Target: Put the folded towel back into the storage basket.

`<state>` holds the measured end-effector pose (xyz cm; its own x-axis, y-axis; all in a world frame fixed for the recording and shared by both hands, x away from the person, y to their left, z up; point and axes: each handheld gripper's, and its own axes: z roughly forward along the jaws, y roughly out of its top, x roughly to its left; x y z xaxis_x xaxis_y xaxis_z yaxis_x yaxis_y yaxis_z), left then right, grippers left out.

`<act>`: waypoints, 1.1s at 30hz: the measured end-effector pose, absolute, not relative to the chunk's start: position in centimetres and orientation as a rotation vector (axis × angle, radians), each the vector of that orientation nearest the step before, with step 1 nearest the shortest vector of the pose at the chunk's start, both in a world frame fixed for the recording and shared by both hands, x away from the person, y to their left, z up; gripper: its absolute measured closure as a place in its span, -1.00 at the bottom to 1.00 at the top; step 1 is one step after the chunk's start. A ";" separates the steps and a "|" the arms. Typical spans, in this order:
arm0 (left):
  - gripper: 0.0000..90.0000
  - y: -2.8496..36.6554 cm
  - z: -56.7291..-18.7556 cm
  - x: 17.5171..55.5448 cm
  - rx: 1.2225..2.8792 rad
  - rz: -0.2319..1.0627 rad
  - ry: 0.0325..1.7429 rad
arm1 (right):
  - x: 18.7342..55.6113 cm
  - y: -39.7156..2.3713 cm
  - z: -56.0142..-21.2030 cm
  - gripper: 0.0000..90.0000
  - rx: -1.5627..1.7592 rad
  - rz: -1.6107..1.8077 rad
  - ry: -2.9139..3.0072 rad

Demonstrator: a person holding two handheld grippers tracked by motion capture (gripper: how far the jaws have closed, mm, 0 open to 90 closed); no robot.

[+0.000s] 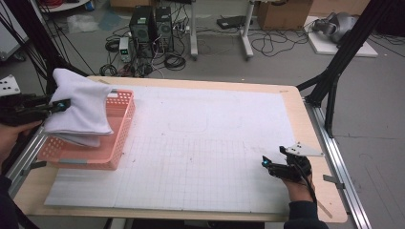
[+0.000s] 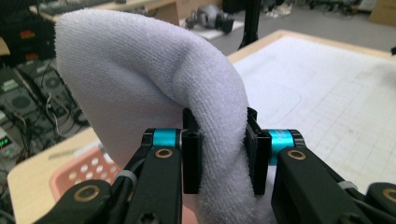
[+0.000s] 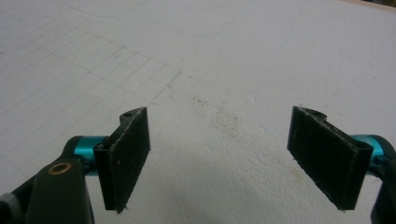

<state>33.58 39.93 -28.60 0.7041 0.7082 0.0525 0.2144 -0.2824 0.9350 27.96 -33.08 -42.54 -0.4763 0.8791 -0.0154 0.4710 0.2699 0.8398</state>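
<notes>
A folded white towel (image 1: 79, 107) hangs over the pink plastic basket (image 1: 119, 129) at the table's left side, its lower folds reaching down into the basket. My left gripper (image 1: 61, 104) is shut on the towel's left edge. In the left gripper view the thick towel (image 2: 154, 79) bulges between the two black pads (image 2: 192, 154). My right gripper (image 1: 264, 162) rests low over the white grid mat (image 1: 205, 143) near the front right corner. In the right gripper view its jaws stand wide apart over bare mat (image 3: 219, 116), and the right gripper (image 3: 224, 163) holds nothing.
The wooden table (image 1: 313, 157) carries the grid mat across most of its top. Black frame posts (image 1: 334, 71) rise at the right and left edges. Computers, cables and boxes (image 1: 153, 28) sit on the floor beyond the table.
</notes>
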 end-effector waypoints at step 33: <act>0.62 37.6 -34.5 38.4 1.886 0.361 0.737 | 27.8 -32.7 -42.6 -0.55 1.210 1.077 2.077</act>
<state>38.41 37.55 -34.55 0.7666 0.6370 -0.0809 0.3269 -0.2786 0.9031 27.83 -32.73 -42.63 -0.4784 0.8776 -0.0313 0.4801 0.2912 0.8275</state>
